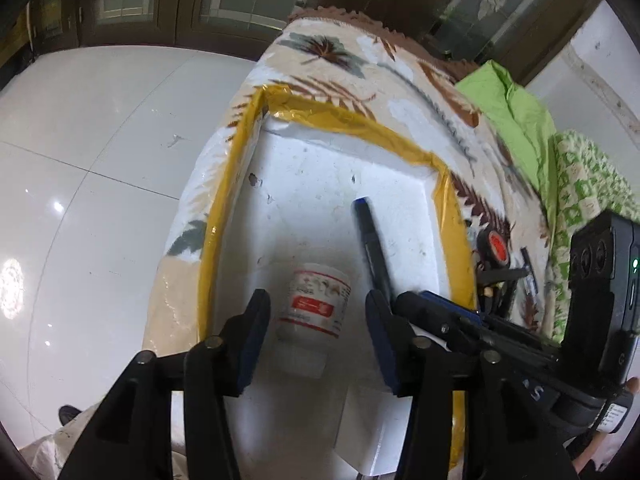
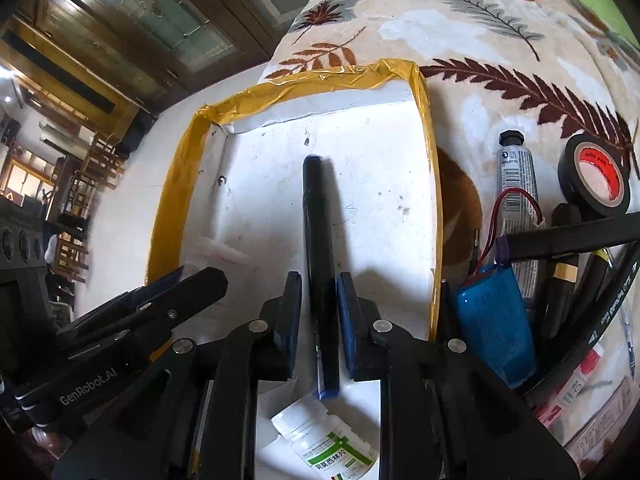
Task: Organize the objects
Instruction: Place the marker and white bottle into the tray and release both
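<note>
My left gripper (image 1: 318,332) stands with jaws apart astride a small white plastic pill bottle with a red label (image 1: 314,308), pads clear of it, inside the white foam tray edged in yellow tape (image 2: 420,80). My right gripper (image 2: 319,320) is parted too, around a long black marker pen (image 2: 316,240) lying in the same tray. A black tape roll (image 2: 596,176) and a blue battery pack (image 2: 494,320) lie on the leaf-patterned cloth (image 2: 460,32) beside the tray.
</note>
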Motion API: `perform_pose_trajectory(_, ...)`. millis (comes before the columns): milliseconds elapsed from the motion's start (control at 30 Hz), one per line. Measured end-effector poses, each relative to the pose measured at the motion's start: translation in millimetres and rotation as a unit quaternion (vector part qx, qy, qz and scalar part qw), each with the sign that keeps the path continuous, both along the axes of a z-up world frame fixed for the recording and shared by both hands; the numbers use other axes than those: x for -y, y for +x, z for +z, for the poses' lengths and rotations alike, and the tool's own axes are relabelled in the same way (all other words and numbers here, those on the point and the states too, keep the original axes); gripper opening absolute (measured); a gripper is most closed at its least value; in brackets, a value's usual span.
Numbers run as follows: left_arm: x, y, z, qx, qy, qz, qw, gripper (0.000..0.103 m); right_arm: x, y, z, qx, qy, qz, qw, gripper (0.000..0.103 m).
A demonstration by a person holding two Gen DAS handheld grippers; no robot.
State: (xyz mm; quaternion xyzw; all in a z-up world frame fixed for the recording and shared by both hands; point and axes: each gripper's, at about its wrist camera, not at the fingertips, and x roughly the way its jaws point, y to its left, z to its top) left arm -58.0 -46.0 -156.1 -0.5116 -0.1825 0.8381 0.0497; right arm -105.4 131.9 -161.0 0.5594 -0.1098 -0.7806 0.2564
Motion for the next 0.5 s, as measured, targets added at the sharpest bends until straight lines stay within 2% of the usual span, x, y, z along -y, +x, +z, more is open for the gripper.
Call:
perform_pose_trajectory(67,4.4,7.0,11.6,-0.034,0.004,0.016,0.9993,0.054,-3.6,2.8,6.5,-0.012,-0.008,-0.003,1.0,0.05)
perform_pose_trajectory(100,6.9,12.2,19.5,-0.057,0.004,0.026,0.998,0.058,-5.7,4.0,10.3,-0.019,-0.012,-0.004,1.0,0.051)
perform_pose_trajectory(167,9.6,23.0,32.5,-0.097,0.003,0.044,0.9943,0.074,-11.8,6.8,20.2,-0.033,-0.023,-0.003,0.999,0.051)
perform_pose_trajectory(233,10.6,32.4,43.2,-0.125,0.005,0.052,0.9907,0.078,-20.4,10.5,32.1,-0.047,-0.032,0.004,0.998,0.051)
perform_pose_trajectory(300,4.1,41.3,51.2,-0.138,-0.004,0.047,0.9893,0.078,-32.7,17.3,43.7,-0.065,-0.028,0.008,0.997,0.051)
perform_pose_trajectory(367,-6.0,44.0,55.2,-0.133,-0.019,0.038,0.9902,0.078,-51.1,25.9,53.8,-0.085,-0.023,0.002,0.996,0.051)
perform_pose_trajectory(433,-23.1,48.2,58.0,-0.126,-0.037,0.018,0.9911,0.078,-73.9,34.3,59.2,-0.102,0.001,-0.015,0.995,0.051)
perform_pose_trajectory(500,-43.3,55.9,63.2,-0.131,-0.044,-0.012,0.9904,0.078,-99.9,39.5,59.2,-0.099,0.011,-0.037,0.994,0.051)
